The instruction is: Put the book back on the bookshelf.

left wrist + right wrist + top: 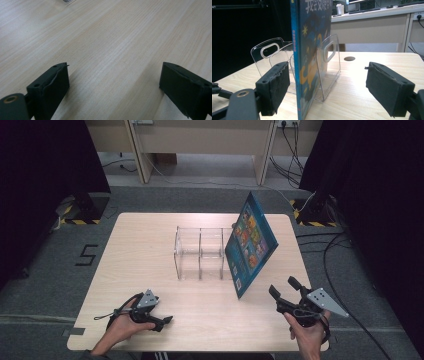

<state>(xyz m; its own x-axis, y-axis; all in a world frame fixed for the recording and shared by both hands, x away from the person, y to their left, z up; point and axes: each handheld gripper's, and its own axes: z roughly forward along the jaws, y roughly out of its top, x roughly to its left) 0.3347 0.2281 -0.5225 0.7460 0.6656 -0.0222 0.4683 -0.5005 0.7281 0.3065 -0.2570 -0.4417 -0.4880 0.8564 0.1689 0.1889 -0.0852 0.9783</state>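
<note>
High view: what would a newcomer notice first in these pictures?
The blue book draws the eye first: it stands on the wooden table, leaning at the right end of a clear plastic rack. Nearer the person, the left gripper and the right gripper are both open and hold nothing, the right gripper being closest to the book.

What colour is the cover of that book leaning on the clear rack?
Blue, with colourful pictures; the book shows best in the high view.

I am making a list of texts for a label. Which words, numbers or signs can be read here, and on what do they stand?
"5": black numeral on the grey floor, left of the table.
"我会": first characters of the large yellow title on the blue picture book; the rest is cut off.
Spine print and back-cover barcode: too small to read.
</note>
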